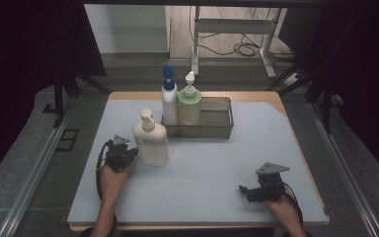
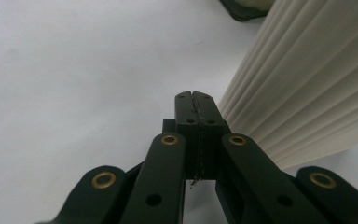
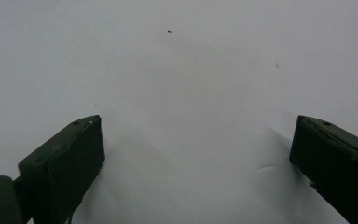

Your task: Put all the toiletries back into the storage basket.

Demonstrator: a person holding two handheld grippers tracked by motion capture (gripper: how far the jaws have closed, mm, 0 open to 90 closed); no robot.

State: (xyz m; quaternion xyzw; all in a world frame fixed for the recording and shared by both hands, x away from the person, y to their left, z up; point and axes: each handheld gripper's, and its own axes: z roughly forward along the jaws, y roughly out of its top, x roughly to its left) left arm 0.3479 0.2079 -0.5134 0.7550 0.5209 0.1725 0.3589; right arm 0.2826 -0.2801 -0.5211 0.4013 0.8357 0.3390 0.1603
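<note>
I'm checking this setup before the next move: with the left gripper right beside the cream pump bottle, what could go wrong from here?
1. The left gripper is shut, its jaws pressed together beside the cream pump bottle. A sideways push might tip the tall bottle.
2. The wire basket with the blue-capped bottle and green bottle stands close behind; a falling or sliding bottle may hit it.
3. The right gripper is open, far from the bottle, so it cannot steady it.

Light: dim room, dark edges in high view | surface (image 1: 202, 168) evenly lit from above, soft shadows | tool views: pale, washed-out surface (slight haze), near parts soft-focused | no glare
</note>
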